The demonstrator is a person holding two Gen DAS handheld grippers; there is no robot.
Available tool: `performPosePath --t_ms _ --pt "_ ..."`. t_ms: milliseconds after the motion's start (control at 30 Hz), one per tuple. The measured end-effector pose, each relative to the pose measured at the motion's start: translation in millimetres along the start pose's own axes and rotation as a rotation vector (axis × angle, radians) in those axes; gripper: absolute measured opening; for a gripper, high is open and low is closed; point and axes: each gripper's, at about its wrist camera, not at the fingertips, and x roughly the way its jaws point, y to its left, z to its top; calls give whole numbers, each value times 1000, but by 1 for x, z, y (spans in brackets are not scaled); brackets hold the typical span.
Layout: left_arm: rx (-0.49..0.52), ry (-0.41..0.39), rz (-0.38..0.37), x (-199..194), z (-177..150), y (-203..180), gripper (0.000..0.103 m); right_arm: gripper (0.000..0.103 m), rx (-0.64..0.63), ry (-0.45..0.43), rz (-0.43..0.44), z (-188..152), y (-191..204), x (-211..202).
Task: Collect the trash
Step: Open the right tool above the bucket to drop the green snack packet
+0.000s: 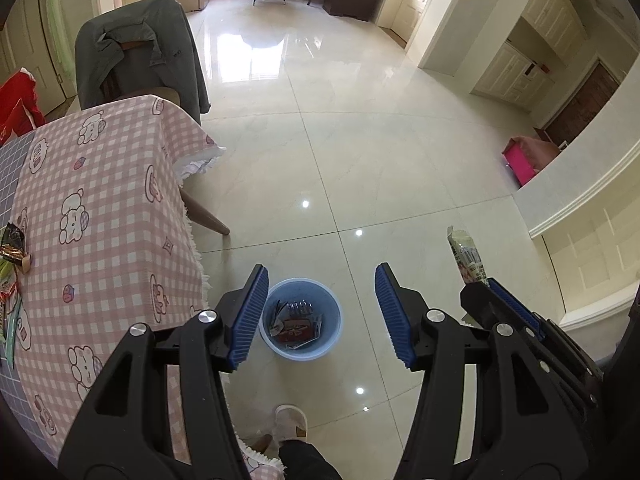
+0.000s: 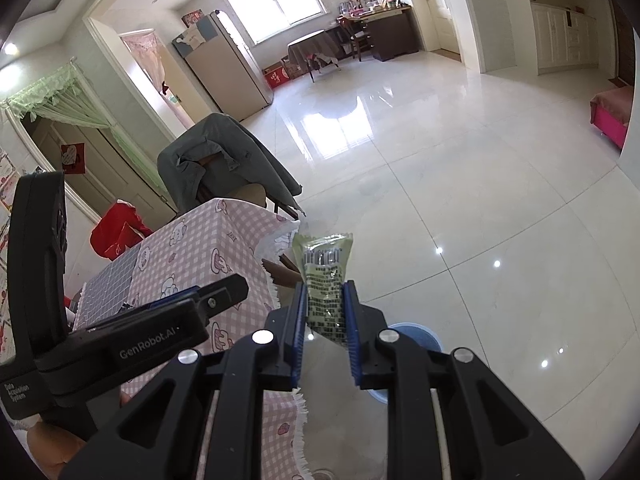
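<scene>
The left gripper point(image 1: 320, 314) hangs over the floor with its jaws apart and nothing between them. Seen straight through the gap, the blue bin point(image 1: 300, 320) stands on the pale tiled floor point(image 1: 360, 140), just off the near corner of the table point(image 1: 100, 200). Several wrappers point(image 1: 296, 320) already lie in the bottom of the bin, dark and red ones among them.

The right gripper point(image 2: 324, 312) is clamped on a pale green snack packet point(image 2: 326, 280). Its blue pads press the lower half of the packet from both sides, and the upper half sticks up and forward past the fingertips. In the left wrist view the same packet point(image 1: 468, 256) shows to the right of the open jaws, above the floor and off to the side of the bin rather than over it. In the right wrist view the bin's rim point(image 2: 416, 332) peeks out just behind the right finger, below the held packet.

On the pink checked tablecloth, more wrappers point(image 1: 12, 248) lie along the table's left edge. A chair draped with a grey jacket point(image 1: 140, 48) stands at the far end of the table. A slippered foot point(image 1: 290, 422) stands on the floor near the bin.
</scene>
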Motion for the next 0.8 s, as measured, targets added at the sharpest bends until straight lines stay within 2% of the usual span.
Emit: performPosePath --t_ms 167,433,800 --pt "-9 -3 6 -2 1 6 56 19 -5 -4 3 1 1 2" --pt "-31 -15 10 -12 3 17 58 30 -33 -48 11 7 14 3" --pt "-61 -46 19 -35 0 43 58 30 -71 -42 36 3 48 1"
